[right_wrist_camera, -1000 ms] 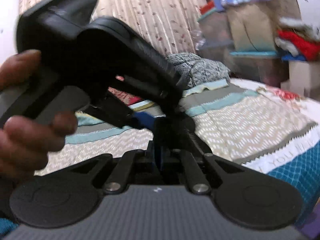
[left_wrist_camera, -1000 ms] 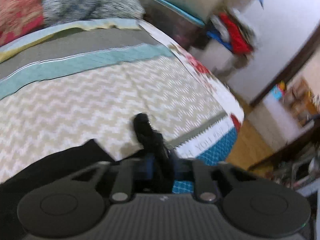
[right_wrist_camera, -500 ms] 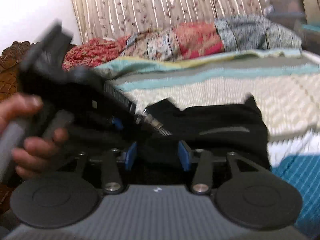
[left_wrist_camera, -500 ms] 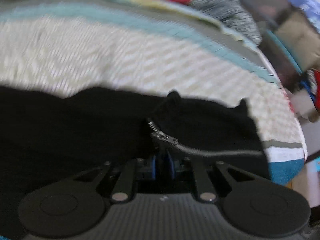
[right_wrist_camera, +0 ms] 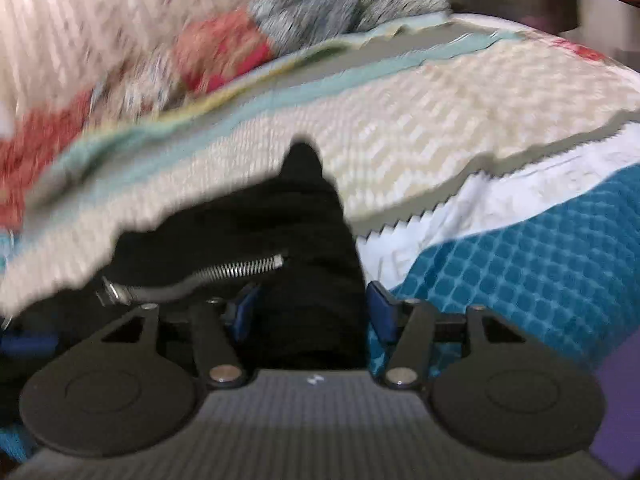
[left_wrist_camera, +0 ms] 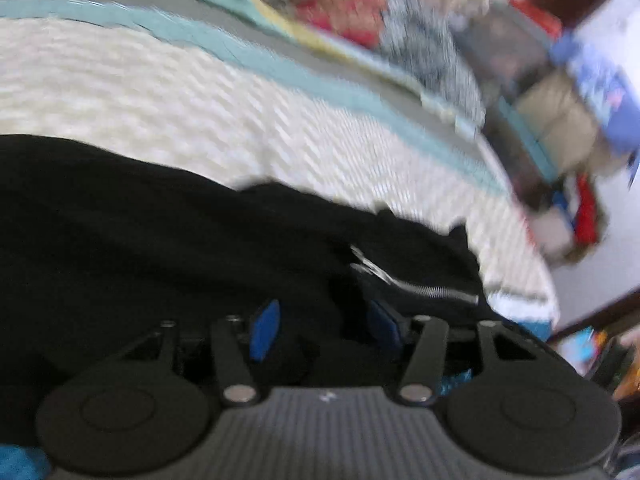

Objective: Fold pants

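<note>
Pants (left_wrist_camera: pixel 160 240) on bedspread (left_wrist_camera: pixel 120 92) – both grippers opening (fabric between).

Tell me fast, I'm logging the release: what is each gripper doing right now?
Left gripper: jaws opening, black pants between them, pads not pressing.
Right gripper: jaws opening, pants fabric between them, no longer pinched.
</note>
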Tool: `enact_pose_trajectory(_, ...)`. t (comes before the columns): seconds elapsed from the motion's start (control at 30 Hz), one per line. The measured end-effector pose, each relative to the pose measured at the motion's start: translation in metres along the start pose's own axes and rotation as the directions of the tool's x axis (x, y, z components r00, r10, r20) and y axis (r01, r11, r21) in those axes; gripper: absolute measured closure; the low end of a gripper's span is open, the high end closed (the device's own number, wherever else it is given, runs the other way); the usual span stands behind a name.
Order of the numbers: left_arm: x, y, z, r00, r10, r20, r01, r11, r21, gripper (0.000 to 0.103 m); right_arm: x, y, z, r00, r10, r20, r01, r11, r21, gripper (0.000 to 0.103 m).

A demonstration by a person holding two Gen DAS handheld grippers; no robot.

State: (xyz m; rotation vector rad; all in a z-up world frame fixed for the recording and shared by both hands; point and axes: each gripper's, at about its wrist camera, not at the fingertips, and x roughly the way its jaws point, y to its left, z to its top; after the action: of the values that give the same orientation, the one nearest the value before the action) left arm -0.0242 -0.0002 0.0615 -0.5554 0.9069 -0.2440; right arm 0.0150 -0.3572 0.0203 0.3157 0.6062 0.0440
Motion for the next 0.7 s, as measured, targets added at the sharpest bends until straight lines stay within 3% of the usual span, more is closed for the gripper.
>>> enact_pose_trajectory(0.07, -0.049, 0.039, -0.006, 0.994, 0.023, 0.103, -0.014, 0.997, -0.079, 0.039, -0.021, 0.016, 0.002, 0.996, -0.014, 0.092, 0.018, 0.999, -0.047, 0.041)
enact_pose_trajectory(0.17, -0.109, 0.098, -0.025, 0.963, 0.159, 0.218, -0.103, 0.963, -0.248, 0.035, -0.030, 0.049, 0.000, 0.992, 0.065, 0.108, -0.053, 0.993, -0.108, 0.041)
enact_pose_trajectory(0.27, -0.144, 0.145, -0.046, 0.925, 0.272, 0.265, -0.150, 0.903, -0.402, 0.034, -0.011, 0.096, -0.010, 0.984, 0.175, 0.028, -0.166, 0.967, -0.195, 0.041)
enact_pose_trajectory(0.33, -0.155, 0.169, -0.059, 0.910, 0.313, 0.271, -0.150, 0.859, -0.489, 0.031, 0.002, 0.131, -0.024, 0.969, 0.242, -0.057, -0.249, 0.936, -0.250, 0.042)
enact_pose_trajectory(0.47, -0.153, 0.191, -0.068, 0.914, 0.313, 0.260, -0.132, 0.833, -0.537, 0.029, 0.007, 0.199, -0.057, 0.906, 0.359, -0.226, -0.419, 0.841, -0.343, 0.044)
enact_pose_trajectory(0.57, -0.149, 0.199, -0.072, 0.926, 0.275, 0.260, -0.099, 0.839, -0.535, 0.028, 0.013, 0.239, -0.066, 0.857, 0.409, -0.315, -0.509, 0.771, -0.384, 0.059)
enact_pose_trajectory(0.63, -0.145, 0.204, -0.066, 0.928, 0.252, 0.273, -0.072, 0.843, -0.534, 0.023, 0.017, 0.261, -0.069, 0.828, 0.421, -0.369, -0.547, 0.751, -0.369, 0.076)
enact_pose_trajectory(0.7, -0.142, 0.208, -0.061, 0.927, 0.234, 0.293, -0.045, 0.846, -0.532, 0.015, 0.028, 0.277, -0.067, 0.814, 0.425, -0.396, -0.559, 0.758, -0.335, 0.079)
